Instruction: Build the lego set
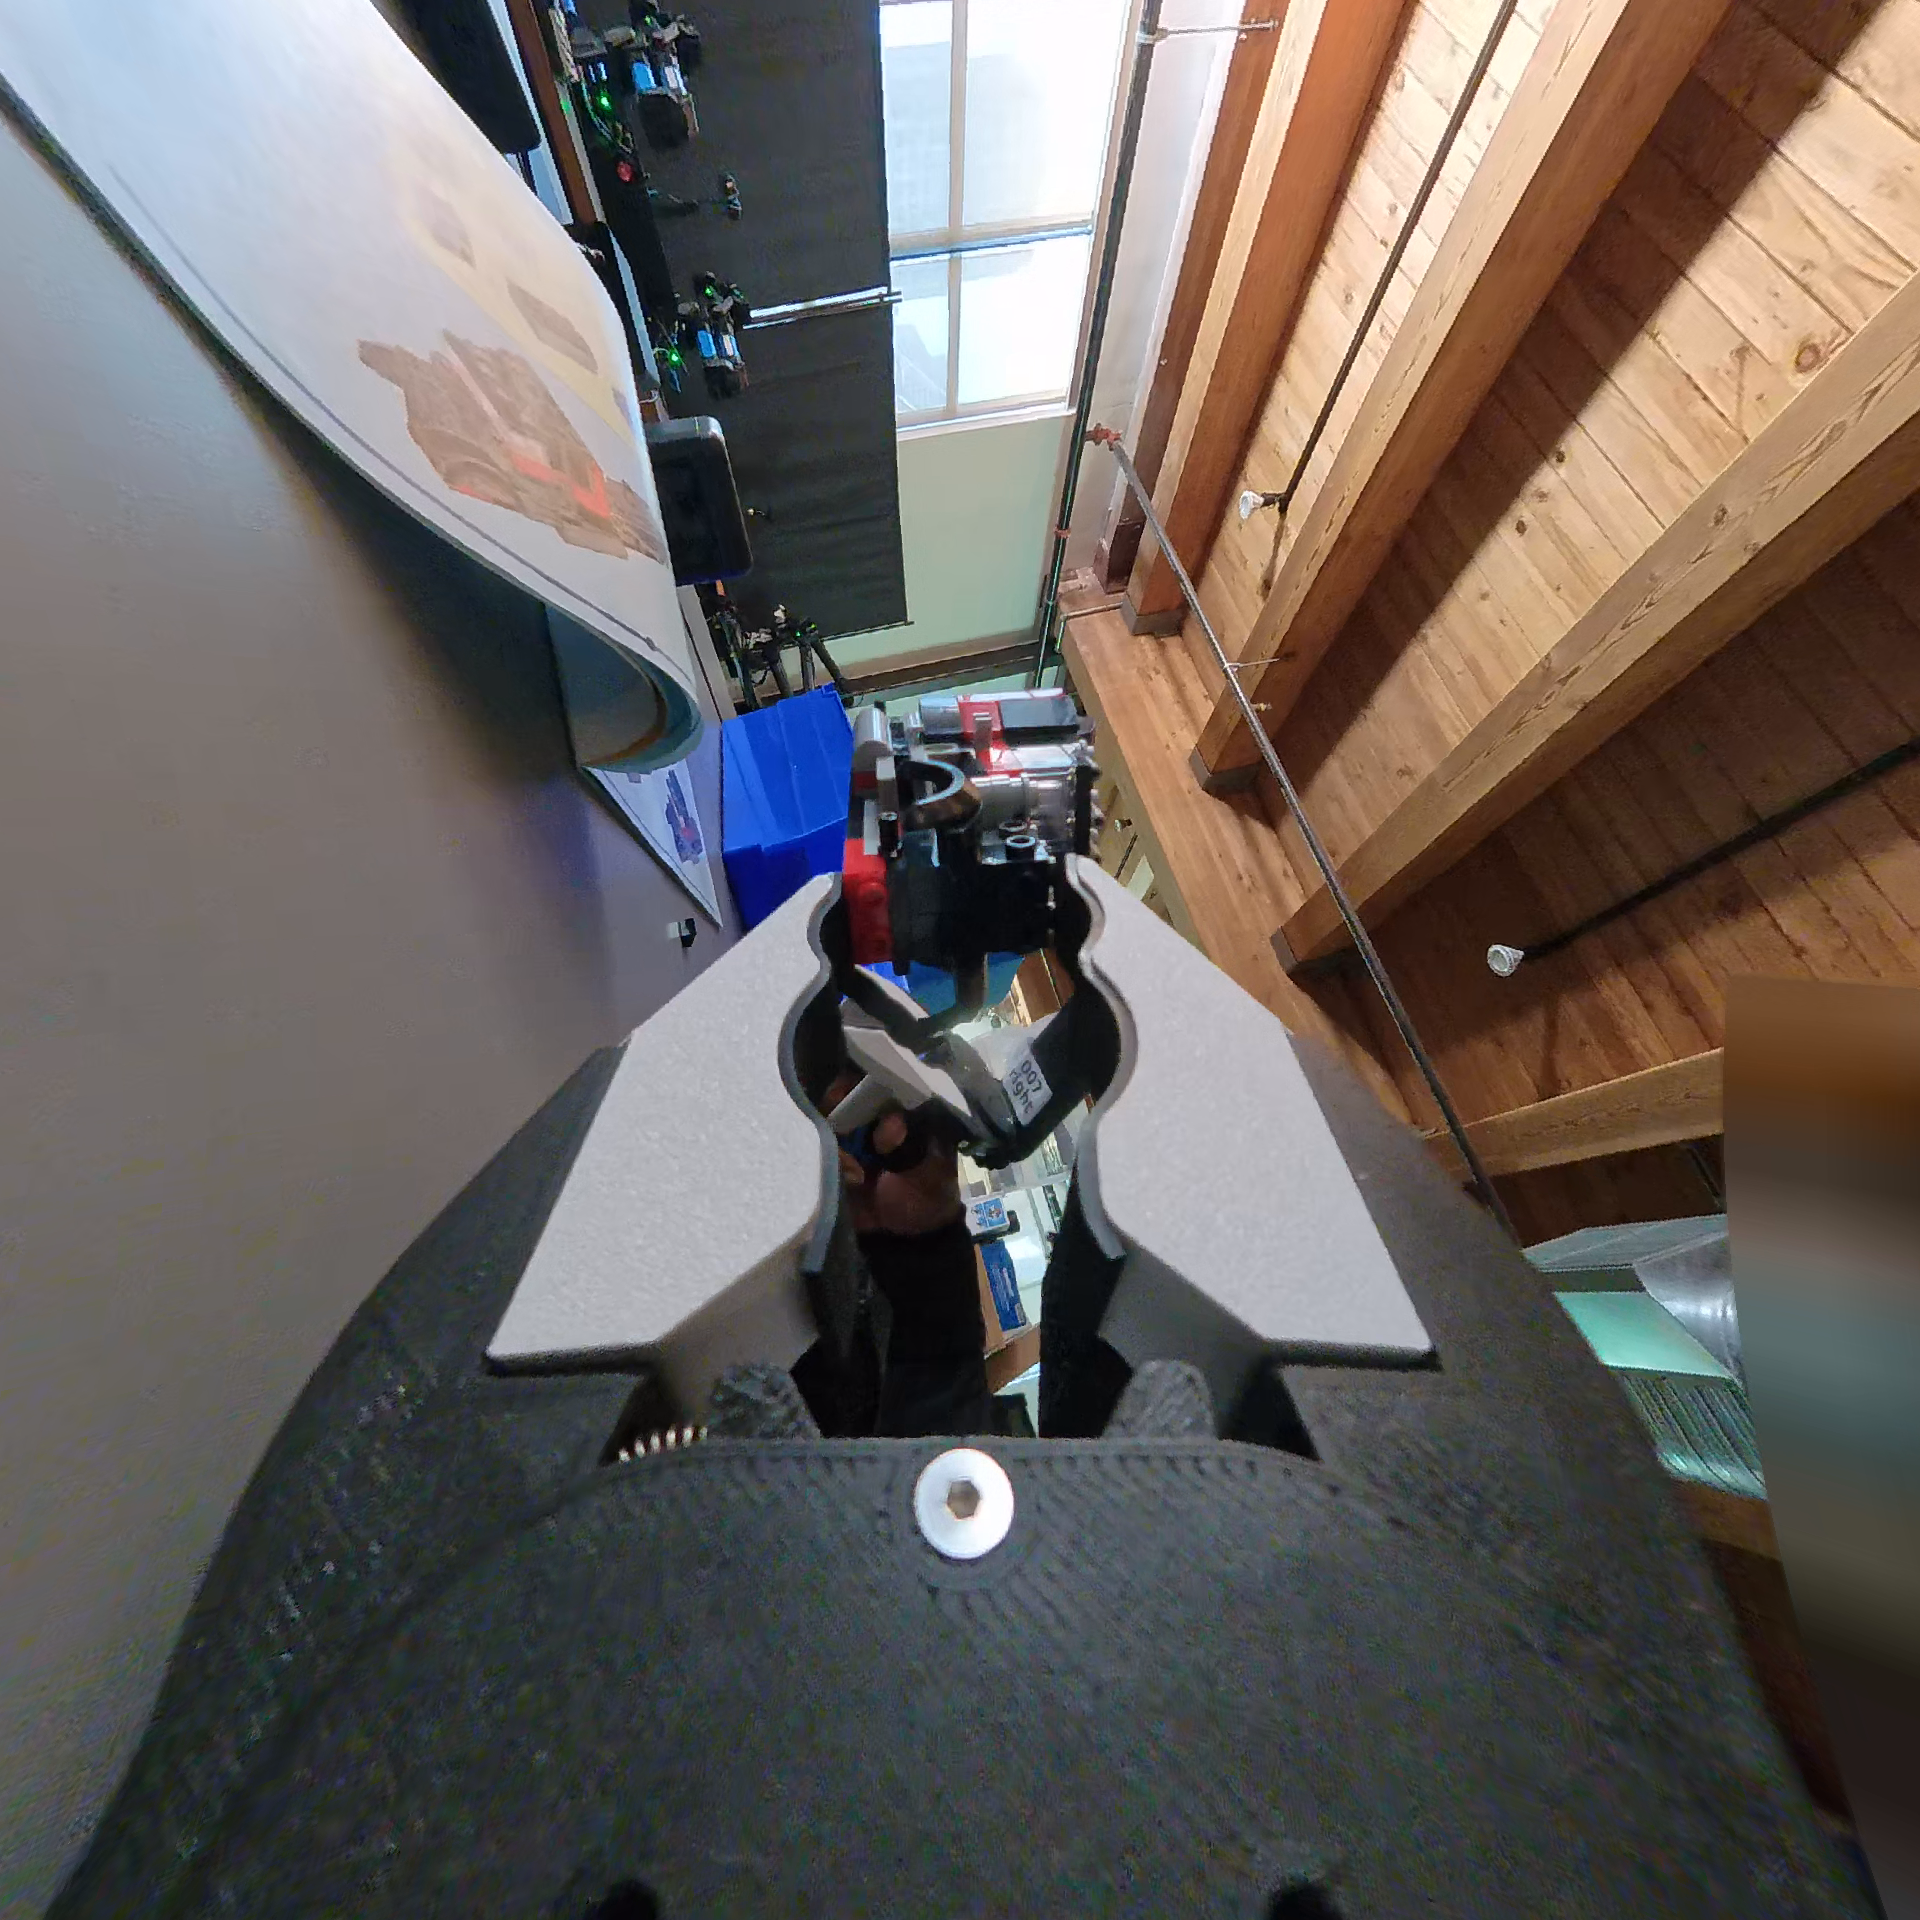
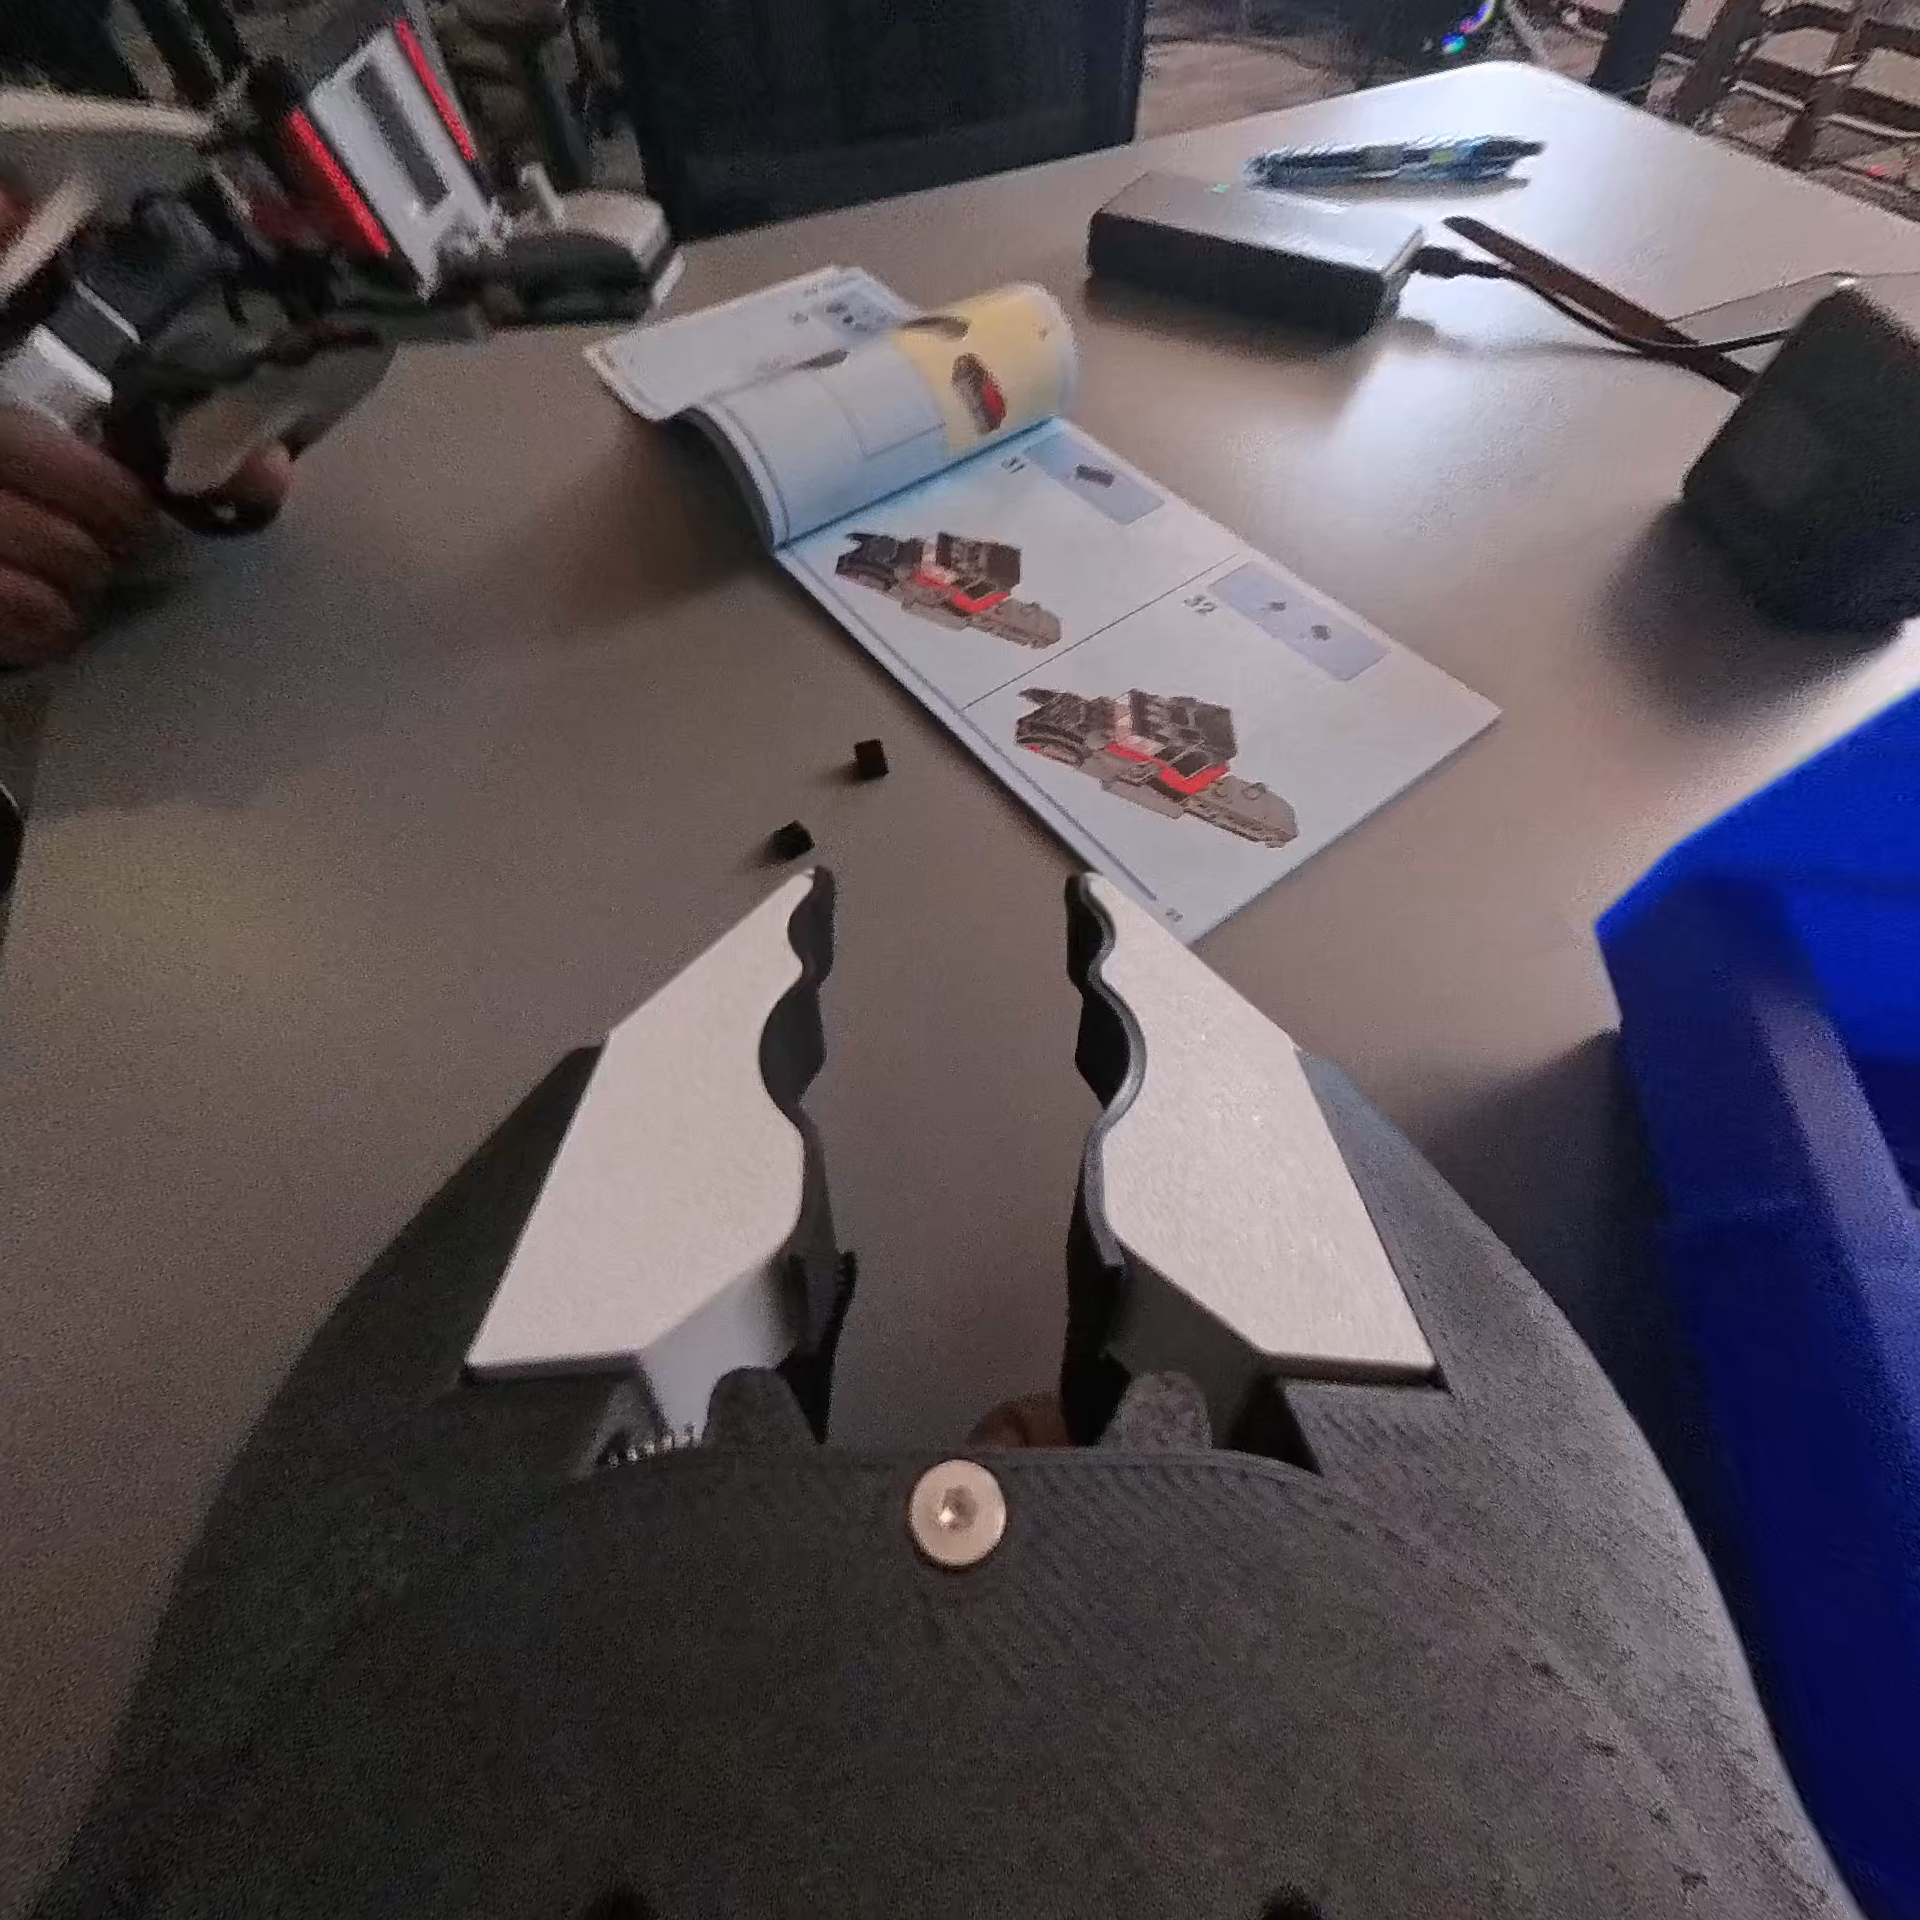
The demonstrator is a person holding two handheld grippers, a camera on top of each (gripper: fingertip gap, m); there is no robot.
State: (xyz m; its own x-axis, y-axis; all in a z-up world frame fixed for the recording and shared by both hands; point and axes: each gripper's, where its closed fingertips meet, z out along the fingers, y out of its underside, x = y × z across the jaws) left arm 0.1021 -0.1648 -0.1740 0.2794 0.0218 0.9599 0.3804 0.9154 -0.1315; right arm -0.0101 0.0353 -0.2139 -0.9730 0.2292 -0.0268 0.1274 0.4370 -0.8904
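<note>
The partly built Lego model (image 1: 961,842), a black, red and grey brick assembly with clear panels, sits clamped between the tips of my left gripper (image 1: 951,899), held up off the grey table (image 2: 416,831) and turned on its side. In the right wrist view the same model appears up and to the left of the open instruction booklet (image 2: 1039,623), blurred. Two small loose black bricks (image 2: 792,840) lie on the table just left of the booklet's near corner, one slightly beyond the other (image 2: 869,758). My right gripper (image 2: 948,894) hovers low before the nearer brick, jaws moderately apart and holding nothing. A blue plastic bin (image 2: 1787,1143) stands to the booklet's right; a black power pack (image 2: 1257,249) lies beyond it.

I judge the step in hand to be picking the nearer brick. To do it well, I should shift the right gripper slightly left so the brick sits centred between the tips, close on its flat sides, not its corners, and keep the left grip steady.
</note>
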